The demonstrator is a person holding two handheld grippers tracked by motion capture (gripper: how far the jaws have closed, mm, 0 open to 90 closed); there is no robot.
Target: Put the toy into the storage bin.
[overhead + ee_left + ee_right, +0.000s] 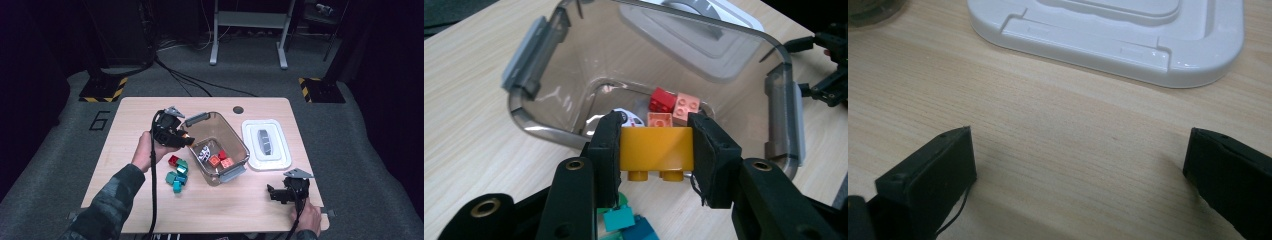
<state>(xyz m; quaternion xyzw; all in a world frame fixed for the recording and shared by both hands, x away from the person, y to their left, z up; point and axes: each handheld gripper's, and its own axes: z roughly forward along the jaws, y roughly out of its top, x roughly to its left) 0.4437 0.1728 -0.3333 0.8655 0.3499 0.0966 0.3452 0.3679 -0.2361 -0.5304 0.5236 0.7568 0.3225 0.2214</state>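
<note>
I have the yellow brick [656, 148] pinched between my left gripper [656, 150] jaws, pads pressed on its two ends, studs pointing down. In the left gripper view it sits at centre frame, just over the near rim of the bin [549, 131]. In the high view the left gripper [186, 140] hangs at centre left, at the bin's [235, 137] left edge.

Inside the bin, low on the floor, lie a red brick [662, 99], two pink bricks [686, 106] and a white piece [630, 118]; the rest of the floor is bare. The grey latches [522, 55] stand out on both short sides.

Below the left gripper, at lower left of the bin in the high view, a teal and red pile [177, 174] rests on the table [130, 115], just beside the bin wall.

The white lid [265, 144] lies right of the bin, apart from it. My right gripper [272, 192] rests at lower right, near the table's front edge, jaws wide with bare wood between them; the lid's [1108, 45] edge crosses the top of its view.
</note>
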